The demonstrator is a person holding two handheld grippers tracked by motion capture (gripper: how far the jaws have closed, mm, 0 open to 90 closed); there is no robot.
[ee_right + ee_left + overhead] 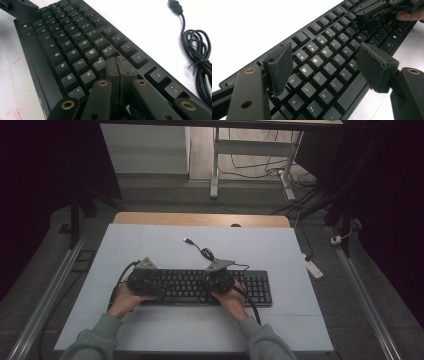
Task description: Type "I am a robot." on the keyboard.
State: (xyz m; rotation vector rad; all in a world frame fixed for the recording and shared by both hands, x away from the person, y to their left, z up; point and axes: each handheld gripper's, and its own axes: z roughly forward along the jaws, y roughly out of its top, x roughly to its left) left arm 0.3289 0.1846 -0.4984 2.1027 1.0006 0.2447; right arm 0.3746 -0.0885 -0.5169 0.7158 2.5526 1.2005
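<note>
I've got the black keyboard [210, 286] lying lengthwise across the white mat [165, 251], lower centre of the high view, a bit right of mid-frame. Both grippers sit over it.

Left gripper [324, 60]: jaws wide apart, nothing between the pads. In its own view they straddle the letter block, w/ E, R, T and the rows below showing in the gap. The pads hang above the keys; can't tell if either pad touches a keycap. In the high view it's at the kbd's left end [145, 281], hand behind it.

Right gripper [119, 65]: jaws pressed together, pads meeting, nothing held. In its own view the joined tips come down at the keys just right of the U key, around the I position; looks like contact w/ the keycap but I can't tell for sure. High view has it over the kbd's middle [218, 280].

Keyboard's cable [200, 53] lies coiled on the mat, right edge of the right gripper view, USB plug [175, 5] loose at upper right.
</note>
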